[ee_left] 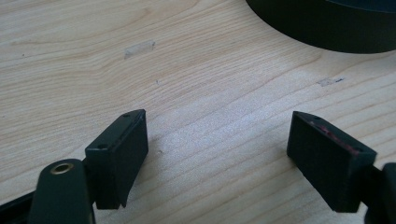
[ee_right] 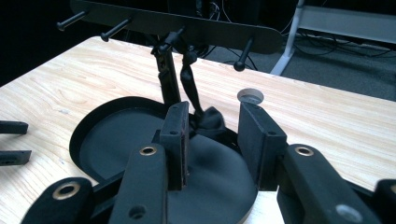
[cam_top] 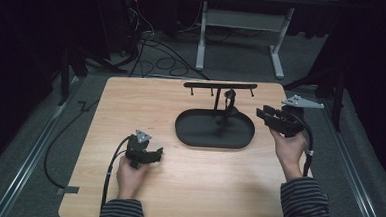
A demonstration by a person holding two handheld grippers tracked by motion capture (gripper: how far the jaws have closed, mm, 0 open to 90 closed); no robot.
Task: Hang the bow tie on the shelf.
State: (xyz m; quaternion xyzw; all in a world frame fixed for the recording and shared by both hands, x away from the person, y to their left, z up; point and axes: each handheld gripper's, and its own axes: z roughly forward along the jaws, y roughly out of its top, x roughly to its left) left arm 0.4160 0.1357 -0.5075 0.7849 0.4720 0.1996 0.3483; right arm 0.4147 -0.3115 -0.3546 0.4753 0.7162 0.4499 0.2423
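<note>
On the wooden surface [cam_top: 187,188] sits a black tray [cam_top: 214,137] w/ peg rack; dark strap [ee_right: 192,88] hangs from a peg. Right tool [ee_right: 214,140] jaws apart, near strap; left tool [ee_left: 219,154] apart, empty. Prob. next: centre strap btwn jaws, then close

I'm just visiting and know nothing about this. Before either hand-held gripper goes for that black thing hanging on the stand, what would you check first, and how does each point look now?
1. Left gripper open with nothing between its jaws: ok.
2. Right gripper open with nothing between its jaws: ok.
3. Right gripper aimed at the hanging black strap: ok.
4. Strap still looped over a peg of the stand: ok.
5. Strap's lower end free of the tray: cannot tell.
</note>
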